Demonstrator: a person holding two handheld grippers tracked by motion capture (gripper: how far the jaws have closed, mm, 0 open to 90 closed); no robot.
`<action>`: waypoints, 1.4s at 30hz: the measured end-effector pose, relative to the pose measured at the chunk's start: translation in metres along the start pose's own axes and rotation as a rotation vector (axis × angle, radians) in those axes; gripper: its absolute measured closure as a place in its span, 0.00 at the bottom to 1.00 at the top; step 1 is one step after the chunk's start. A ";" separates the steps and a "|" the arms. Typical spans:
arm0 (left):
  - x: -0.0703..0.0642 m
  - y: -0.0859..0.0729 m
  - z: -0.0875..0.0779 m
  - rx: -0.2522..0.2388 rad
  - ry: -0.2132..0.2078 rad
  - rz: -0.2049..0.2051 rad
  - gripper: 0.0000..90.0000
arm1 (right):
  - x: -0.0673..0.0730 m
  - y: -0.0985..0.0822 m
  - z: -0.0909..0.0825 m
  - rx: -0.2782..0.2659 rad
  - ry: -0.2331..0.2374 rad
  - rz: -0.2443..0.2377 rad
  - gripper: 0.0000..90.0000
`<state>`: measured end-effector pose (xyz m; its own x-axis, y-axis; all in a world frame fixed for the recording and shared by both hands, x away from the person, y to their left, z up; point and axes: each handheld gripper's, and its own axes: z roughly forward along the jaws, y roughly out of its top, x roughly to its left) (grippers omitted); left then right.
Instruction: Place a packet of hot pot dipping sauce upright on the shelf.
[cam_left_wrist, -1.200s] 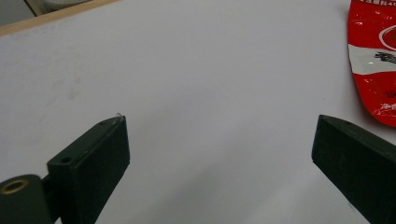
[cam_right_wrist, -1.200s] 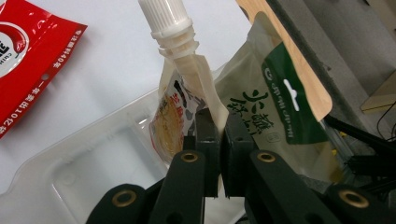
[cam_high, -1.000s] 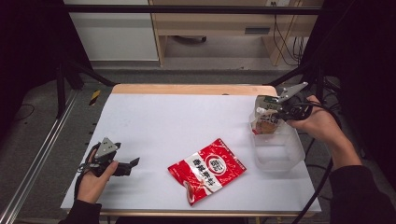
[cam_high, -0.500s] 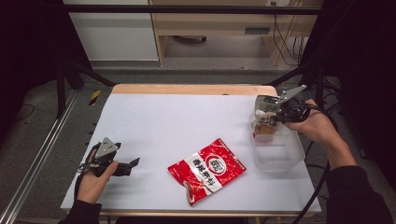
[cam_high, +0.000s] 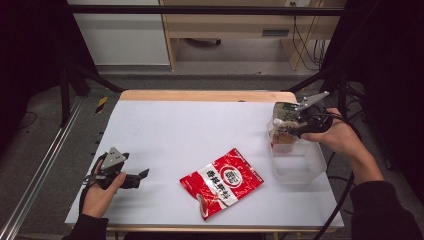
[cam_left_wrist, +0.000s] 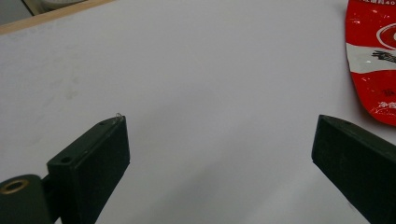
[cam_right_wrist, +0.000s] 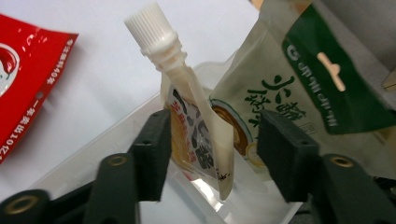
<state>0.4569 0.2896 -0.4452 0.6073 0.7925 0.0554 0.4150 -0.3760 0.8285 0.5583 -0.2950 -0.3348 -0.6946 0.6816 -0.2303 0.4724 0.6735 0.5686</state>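
Right gripper view: gripper (cam_right_wrist: 210, 154) just opened, astride spout pouch (cam_right_wrist: 196, 126) in container (cam_right_wrist: 93, 154).

The red packet (cam_high: 221, 182) carries white Chinese characters under a round white emblem; they are too small to read in the high view. The green-topped pouch (cam_right_wrist: 299, 88) carries large Chinese characters and inverted Latin lettering, illegible. The spouted pouch (cam_right_wrist: 198, 126) carries dark, unreadable print.

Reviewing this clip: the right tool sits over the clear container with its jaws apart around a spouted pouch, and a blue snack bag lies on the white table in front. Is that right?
Not quite: the snack bag is red, not blue, as the high view shows. The rest holds: the right tool is over the clear container, its jaws, which have just been opening, standing apart around the spouted pouch, on the white table.
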 end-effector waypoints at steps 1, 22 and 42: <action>0.000 0.000 0.000 0.000 -0.001 0.000 0.05 | 0.001 0.000 -0.002 -0.009 -0.006 -0.003 0.43; -0.007 0.002 0.003 0.008 -0.012 0.023 0.04 | 0.084 0.008 -0.082 -0.260 -0.158 -0.028 0.14; -0.027 0.008 0.009 0.015 -0.045 0.082 0.04 | 0.186 0.007 -0.034 -0.294 -0.065 0.031 0.17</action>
<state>0.4496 0.2610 -0.4454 0.6693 0.7366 0.0977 0.3724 -0.4463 0.8137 0.4141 -0.1732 -0.3470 -0.6415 0.7239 -0.2540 0.3088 0.5467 0.7783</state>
